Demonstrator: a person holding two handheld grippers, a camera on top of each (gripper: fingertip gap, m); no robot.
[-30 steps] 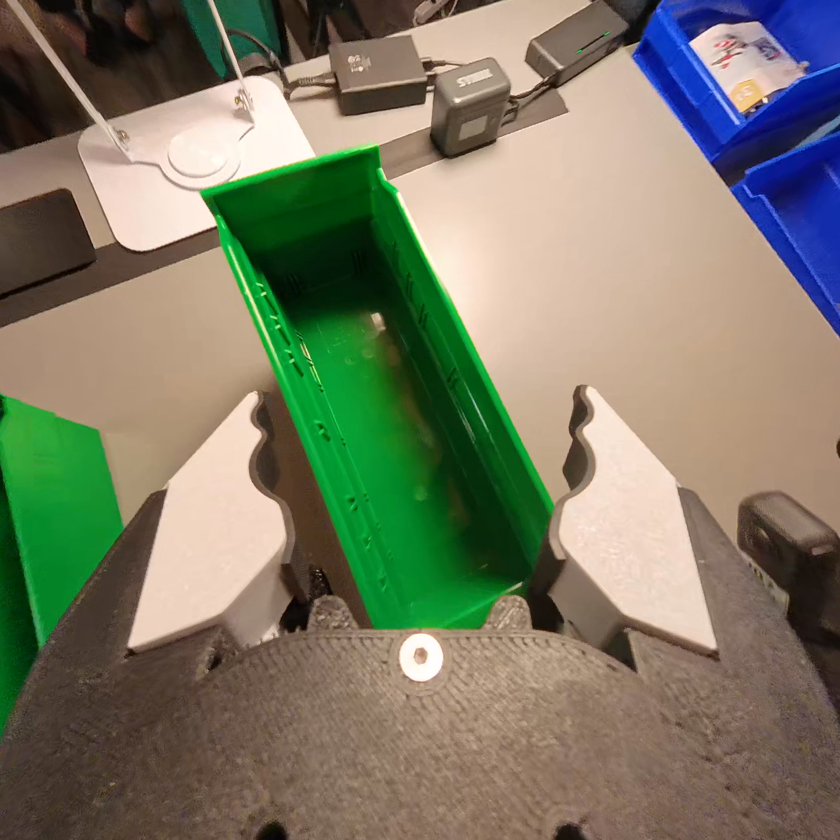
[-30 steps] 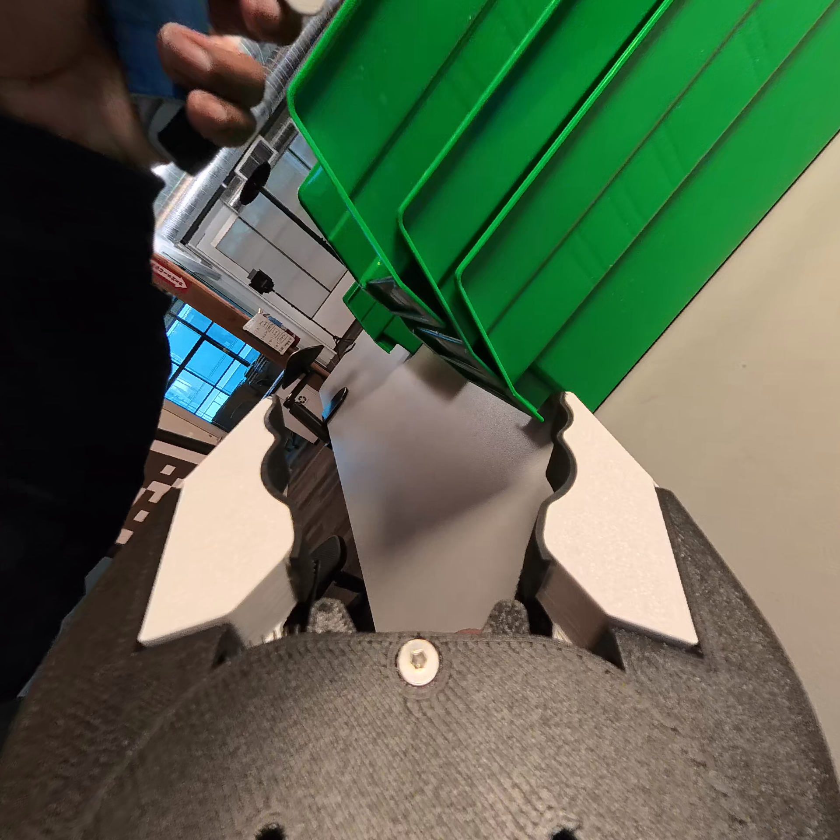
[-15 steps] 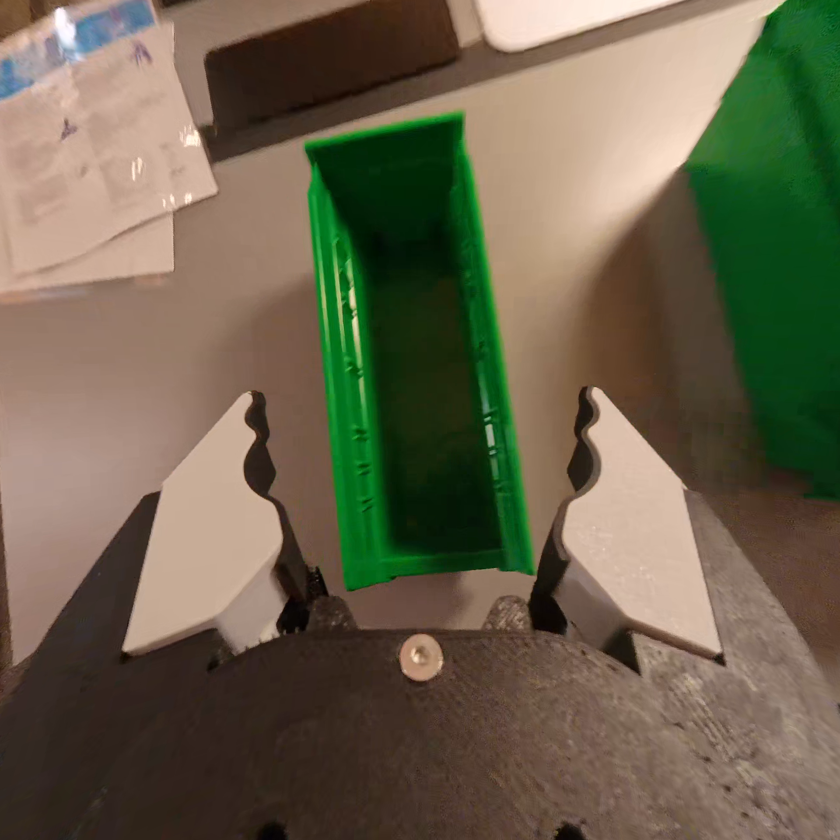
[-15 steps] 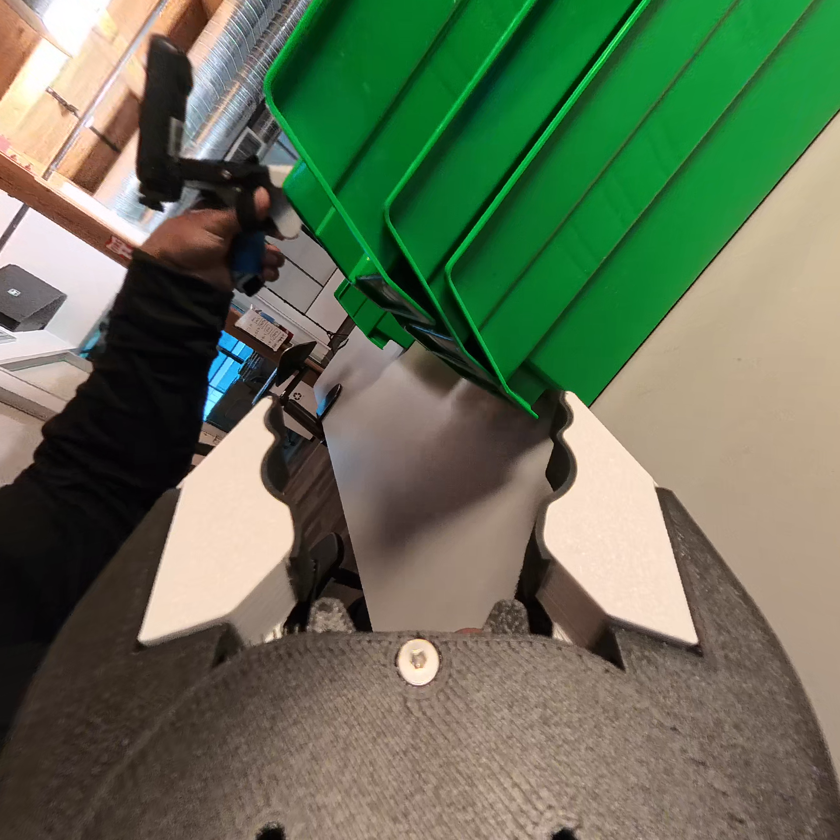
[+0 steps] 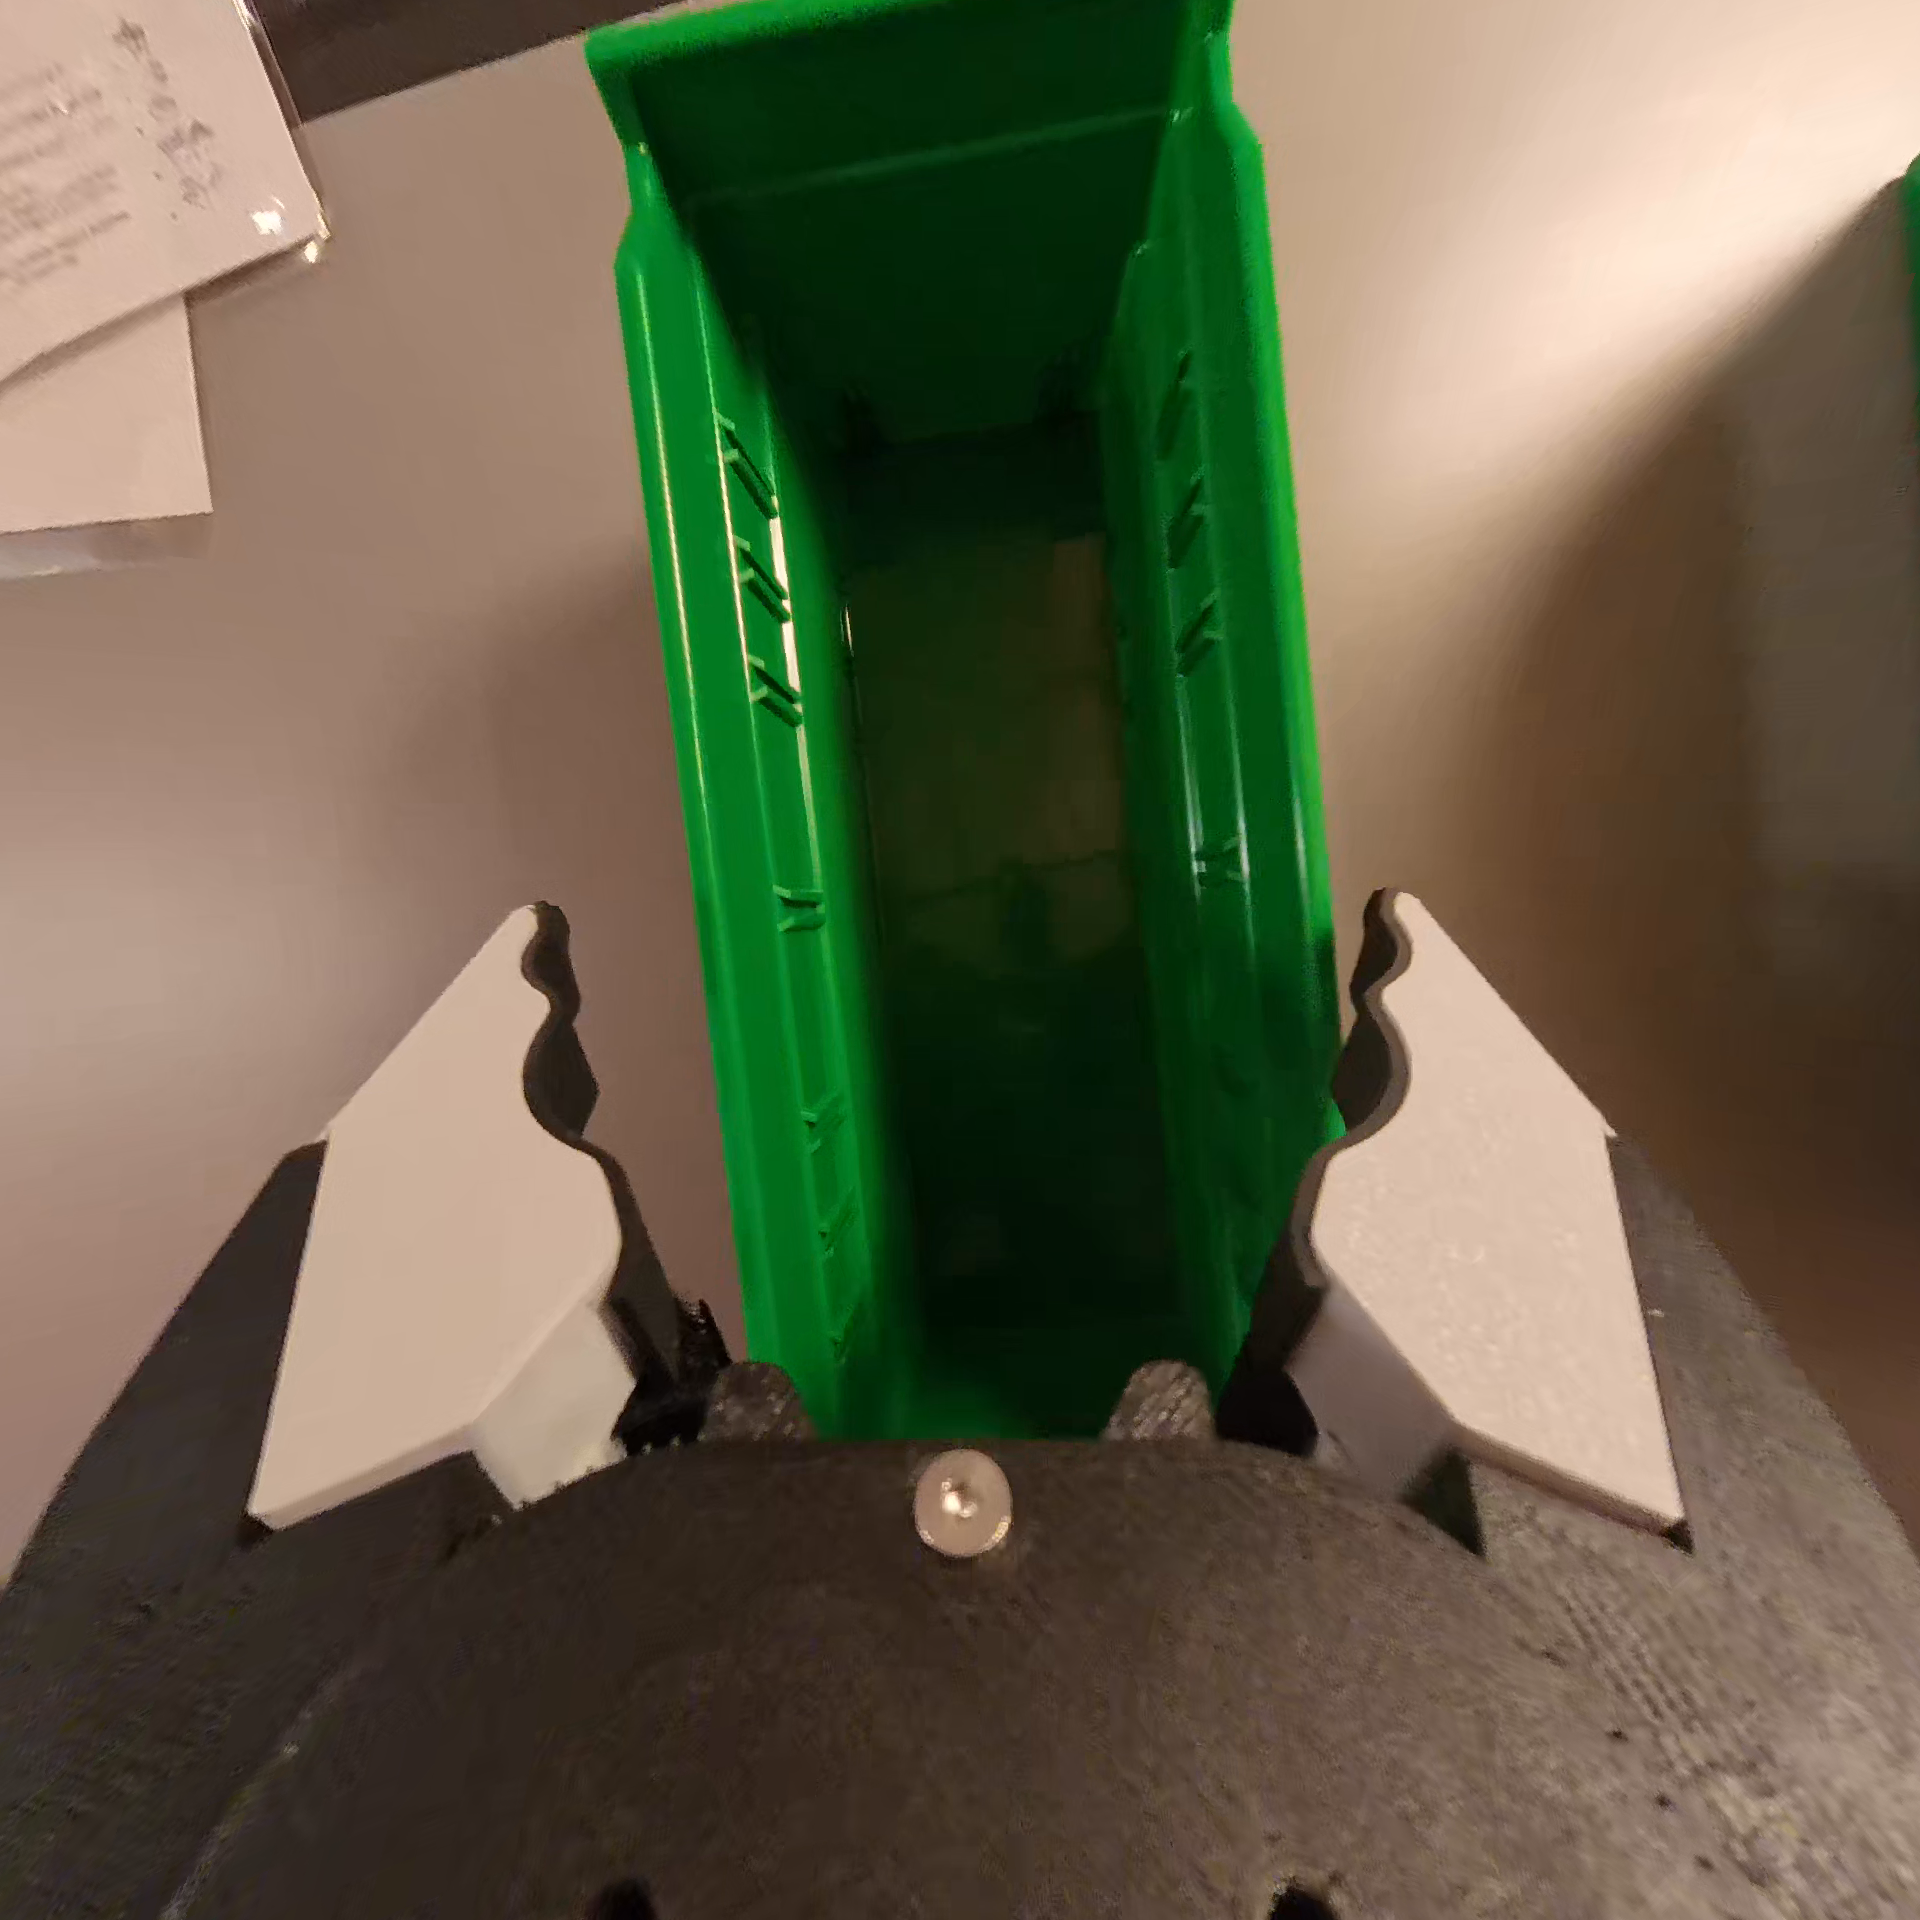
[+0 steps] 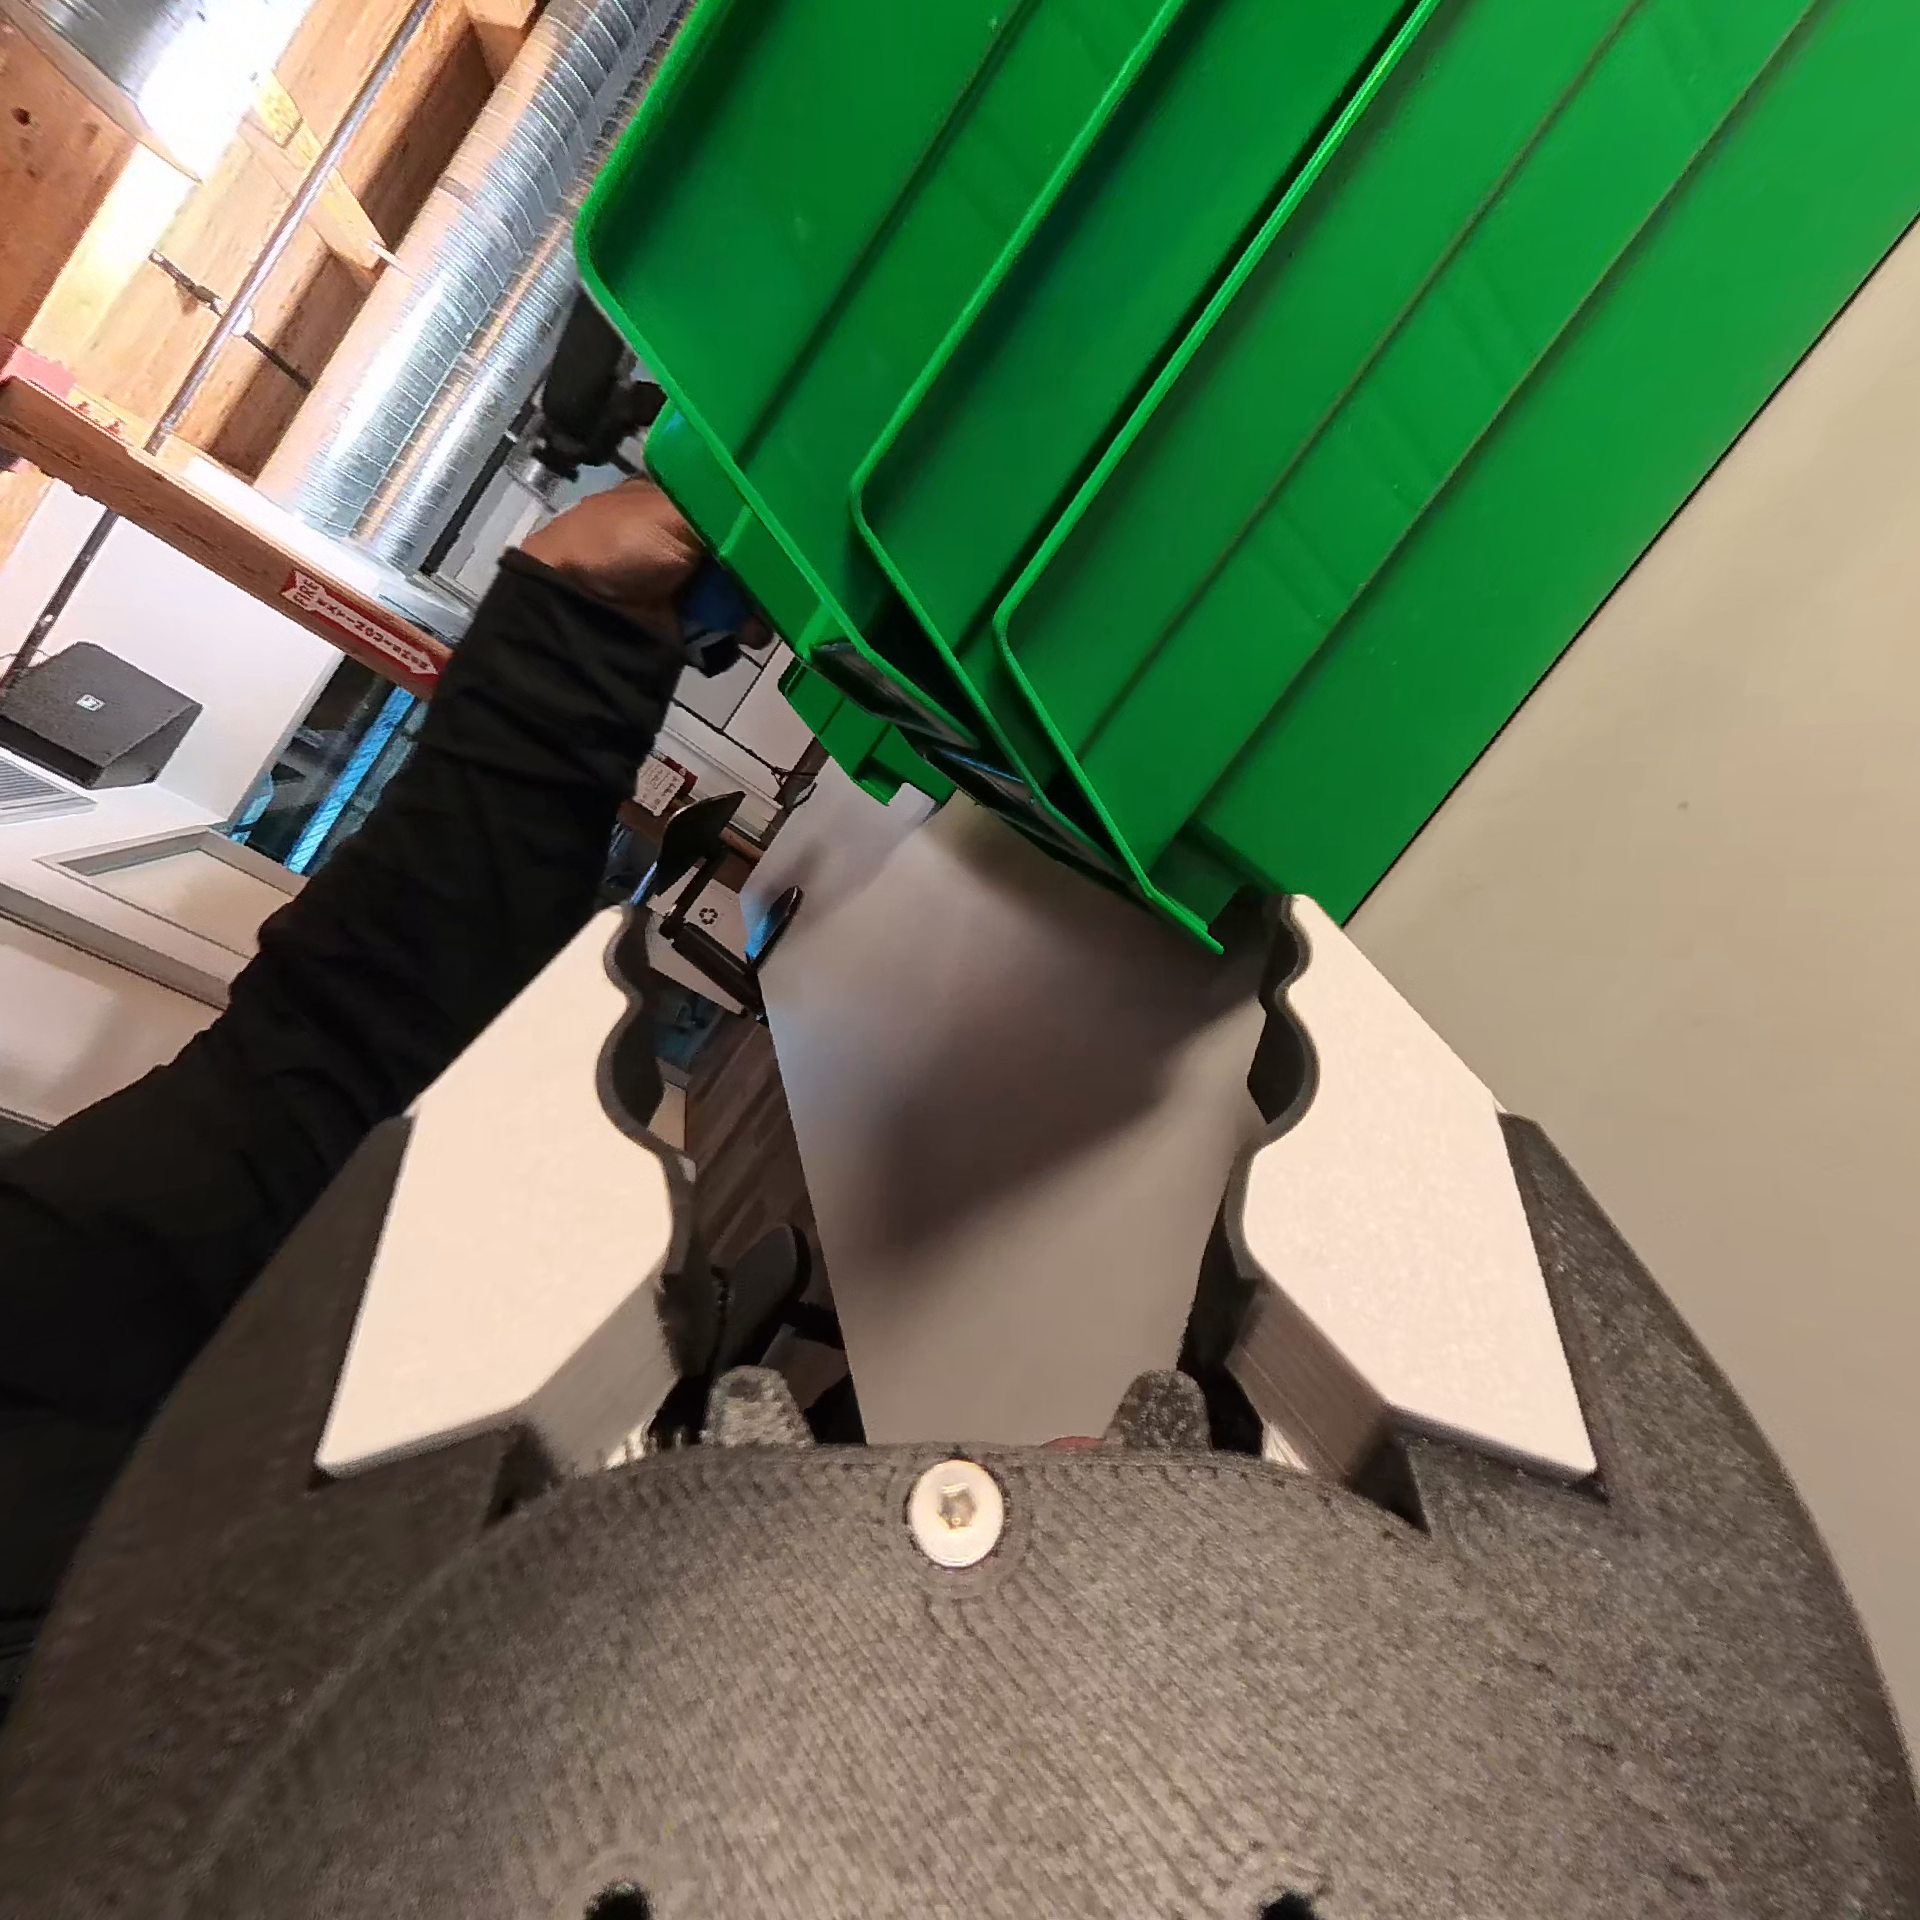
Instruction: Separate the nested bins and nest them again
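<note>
Nearest, the left gripper (image 5: 961, 997) is standing spread wide, a single green bin (image 5: 977, 727) lying lengthwise between its fingers (image 5: 436, 1174); a clear gap is showing at the left finger, the right one sitting just beside the bin wall, so nothing is clamped, likely lined up for a pick. Beyond it, some papers (image 5: 104, 260) are resting on the table (image 5: 416, 727), far left. Meanwhile the right gripper (image 6: 951, 1023) is also gaping, bare tabletop between its fingers, its right fingertip (image 6: 1299, 935) just beside the corner of the stack of nested green bins (image 6: 1299, 416), perhaps bracing it. Farther off, a person's sleeve (image 6: 468, 883) is reaching behind that stack.
</note>
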